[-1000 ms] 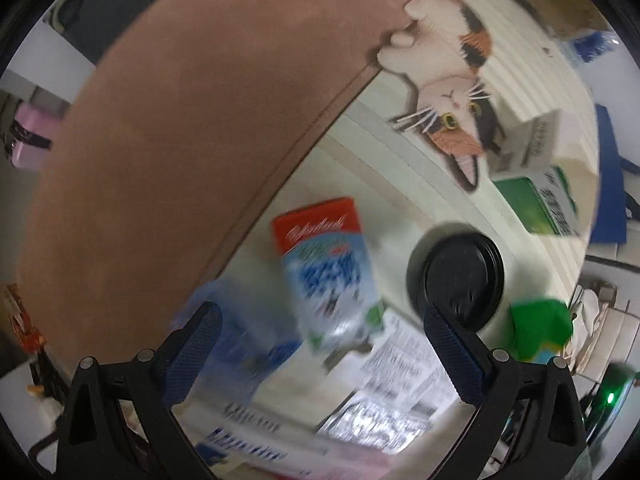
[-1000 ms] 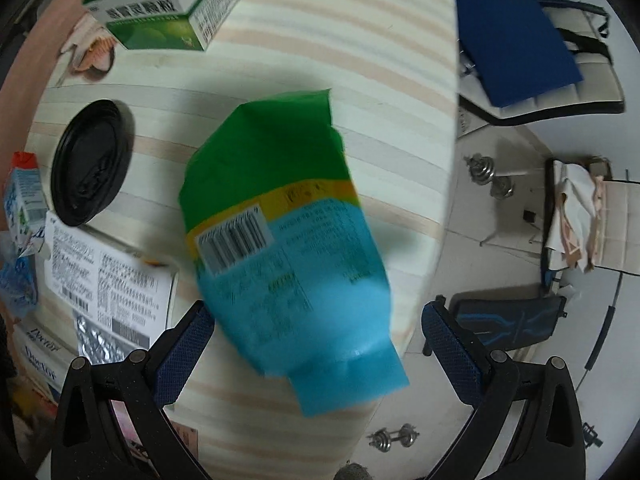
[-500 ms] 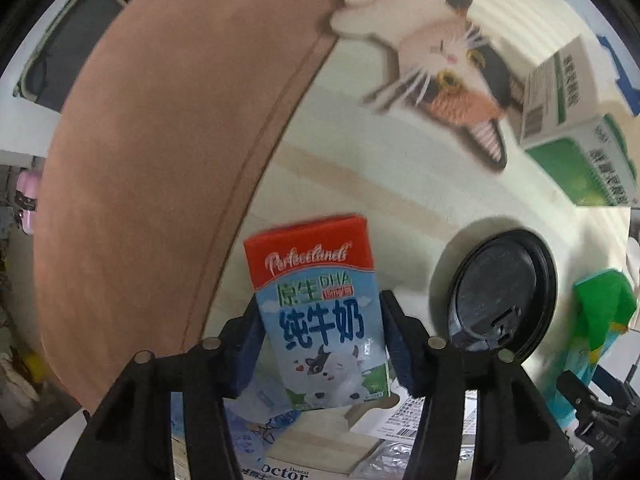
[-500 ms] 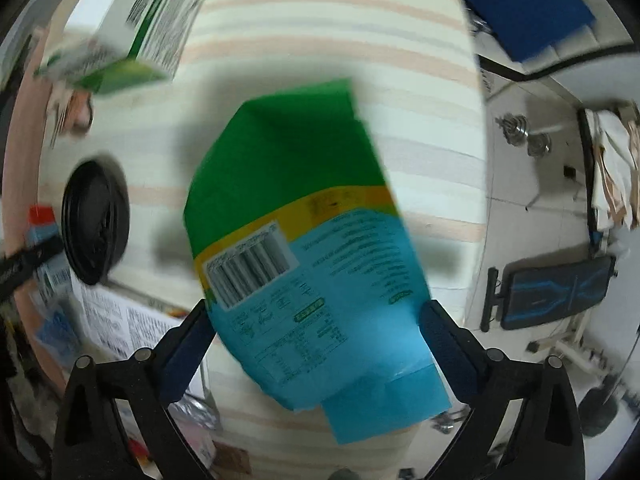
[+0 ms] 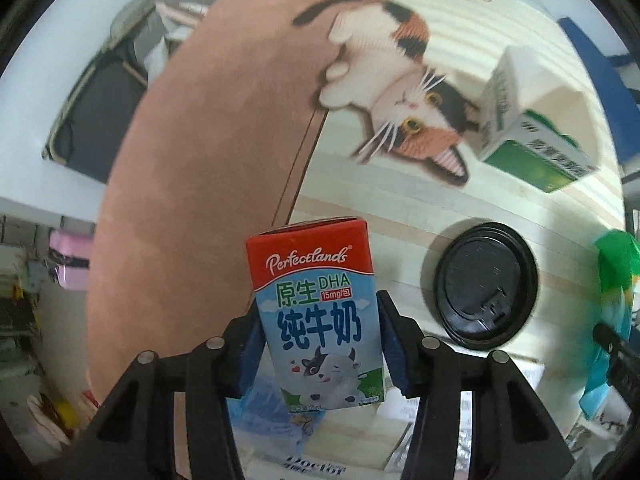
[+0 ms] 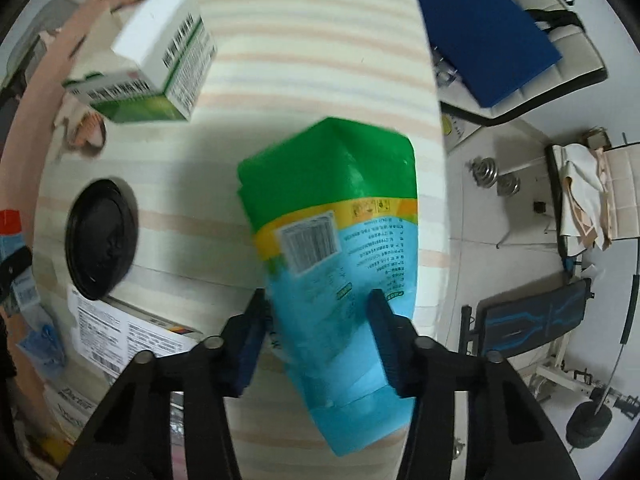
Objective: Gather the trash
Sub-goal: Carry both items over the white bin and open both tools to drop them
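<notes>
Left gripper (image 5: 318,344) clamps milk carton (image 5: 316,316); right gripper (image 6: 316,334), just closing, apparently pinches green-blue pouch (image 6: 336,248).

The milk carton (image 5: 318,320) is showing "Perfectlands" in white script on its red top band. Below, green characters are reading "原生" beside "DHA", a small red tag is reading "15mg/包", and large blue characters are reading "纯牛奶". A box (image 5: 316,466) at the lower edge of the left wrist view is showing "Doctor". The green-and-blue pouch (image 6: 340,256) is carrying a barcode and small print too blurred to read. The green-and-white box (image 6: 152,68) is bearing barcodes and illegible print.
</notes>
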